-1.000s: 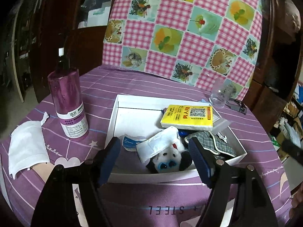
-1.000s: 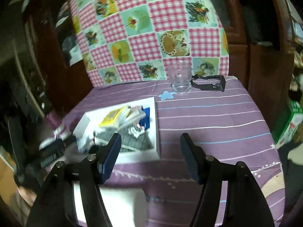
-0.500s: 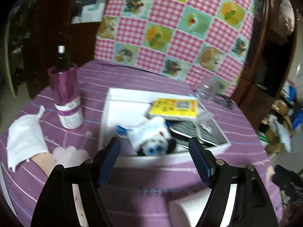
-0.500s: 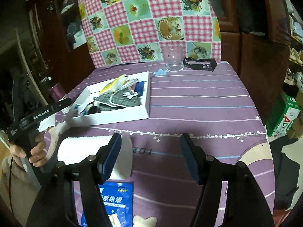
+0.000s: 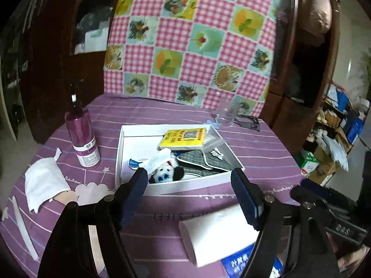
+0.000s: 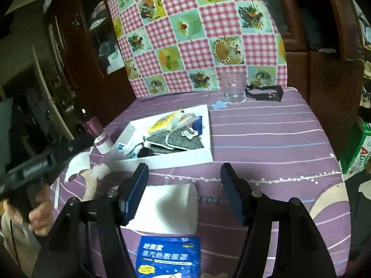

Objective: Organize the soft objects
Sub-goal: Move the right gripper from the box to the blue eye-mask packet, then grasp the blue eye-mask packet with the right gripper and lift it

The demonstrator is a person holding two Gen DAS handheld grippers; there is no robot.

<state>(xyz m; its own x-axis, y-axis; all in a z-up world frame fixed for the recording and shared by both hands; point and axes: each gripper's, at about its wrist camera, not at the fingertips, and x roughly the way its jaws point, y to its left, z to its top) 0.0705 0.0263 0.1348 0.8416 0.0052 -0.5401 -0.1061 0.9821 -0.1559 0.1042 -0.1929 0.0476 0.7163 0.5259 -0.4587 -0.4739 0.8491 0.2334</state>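
A white box (image 5: pixel 120 148) on the purple table holds a panda plush (image 5: pixel 167 173), a yellow packet (image 5: pixel 185 136), a grey plaid cloth (image 5: pixel 204 164) and a white cloth. My left gripper (image 5: pixel 189 199) is open and empty, pulled back in front of the box. A white tissue roll (image 5: pixel 215 234) lies at its lower right, and shows in the right wrist view (image 6: pixel 167 206) too. My right gripper (image 6: pixel 183 197) is open and empty above that roll. A blue packet (image 6: pixel 169 257) lies near the front edge. The box (image 6: pixel 176 159) is beyond it.
A purple spray bottle (image 5: pixel 82 136) stands left of the box. A white cloth (image 5: pixel 44 183) lies at the table's left edge. A clear glass (image 6: pixel 234 88) and a black clip (image 6: pixel 264 92) stand at the back. A checkered cushion (image 5: pixel 192 39) rises behind the table.
My left gripper has drawn back and up from the box, so the tissue roll has come into its view. My right gripper has pulled back toward the front edge, over the roll and blue packet.
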